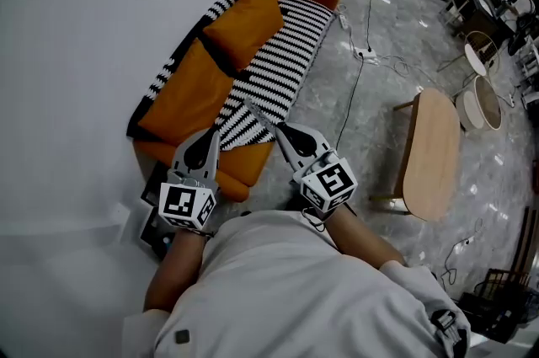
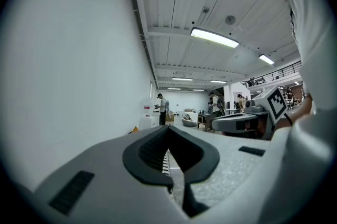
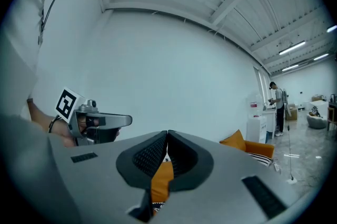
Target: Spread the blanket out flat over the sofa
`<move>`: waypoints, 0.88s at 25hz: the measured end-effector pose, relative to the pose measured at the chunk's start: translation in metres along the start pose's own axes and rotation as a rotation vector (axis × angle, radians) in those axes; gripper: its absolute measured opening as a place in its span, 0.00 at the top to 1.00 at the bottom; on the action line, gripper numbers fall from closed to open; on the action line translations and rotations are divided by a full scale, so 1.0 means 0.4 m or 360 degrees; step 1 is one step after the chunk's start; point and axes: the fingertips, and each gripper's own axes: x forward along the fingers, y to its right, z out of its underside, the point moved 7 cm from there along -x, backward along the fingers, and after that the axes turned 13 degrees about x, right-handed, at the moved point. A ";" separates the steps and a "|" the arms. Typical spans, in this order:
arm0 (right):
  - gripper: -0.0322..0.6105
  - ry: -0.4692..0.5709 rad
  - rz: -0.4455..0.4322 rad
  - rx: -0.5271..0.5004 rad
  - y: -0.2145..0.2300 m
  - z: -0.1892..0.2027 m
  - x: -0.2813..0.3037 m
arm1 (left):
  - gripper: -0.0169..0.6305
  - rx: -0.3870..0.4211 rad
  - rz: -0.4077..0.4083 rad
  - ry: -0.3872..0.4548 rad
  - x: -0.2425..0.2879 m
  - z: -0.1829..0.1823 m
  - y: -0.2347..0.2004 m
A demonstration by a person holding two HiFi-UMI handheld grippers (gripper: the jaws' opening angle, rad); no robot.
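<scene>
**Figure.** Two-handed hold on a blanket, seen from above. The striped blanket (image 1: 282, 53) lies along the orange sofa (image 1: 240, 168). It is draped over the backrest and down the seat, fairly flat at the far end and rumpled into a raised fold at the near end, between the two tools.

- **Left tool** (image 1: 213, 133): jaws pressed together, with striped cloth showing in the slit between the pads. This is read as a pinch on the near hem.
- **Right tool** (image 1: 277, 129): jaws likewise shut at the hem's other corner. Only a sliver of cloth shows at the tips, and the orange seat is visible behind them.

Hazards, judged from this arrangement:

- **(a) Shallow holds.** Both tools grip the very edge of the fabric, so a brisk tug could pull the hem free of one tool and let that corner drop.
- **(b) Pinned cloth.** The orange cushions (image 1: 244, 24) rest on top of the blanket. A pull toward the near end may drag or topple them, or bunch the cloth beneath them rather than flatten it.
- **(c) Unequal tension.** An uneven pull from the two hands would skew the stripes and shift the blanket toward the seat's front edge, from which it could slide onto the floor (image 1: 379, 112).
- **(d) Slack fold.** Lowering the hem before the near fold is drawn taut would leave the crease in place
</scene>
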 end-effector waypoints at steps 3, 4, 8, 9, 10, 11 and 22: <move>0.91 -0.0018 -0.0055 0.0024 0.077 -0.012 -0.001 | 0.96 0.0007 -0.0047 -0.0032 0.058 -0.010 0.028; 0.91 -0.0022 -0.0071 0.0030 0.108 -0.018 -0.002 | 0.96 0.0007 -0.0062 -0.0041 0.084 -0.011 0.038; 0.91 -0.0038 -0.0134 0.0050 0.249 -0.056 0.001 | 0.96 -0.0016 -0.0124 -0.0077 0.202 -0.021 0.078; 0.91 -0.0039 -0.0150 0.0054 0.286 -0.066 0.000 | 0.96 -0.0018 -0.0137 -0.0085 0.232 -0.023 0.090; 0.91 -0.0038 -0.0164 0.0060 0.324 -0.075 0.000 | 0.96 -0.0020 -0.0146 -0.0094 0.264 -0.024 0.102; 0.91 -0.0037 -0.0176 0.0068 0.362 -0.084 0.000 | 0.96 -0.0023 -0.0153 -0.0103 0.296 -0.024 0.114; 0.91 -0.0117 -0.0334 0.0096 0.697 -0.166 0.003 | 0.96 -0.0063 -0.0347 -0.0192 0.556 -0.041 0.195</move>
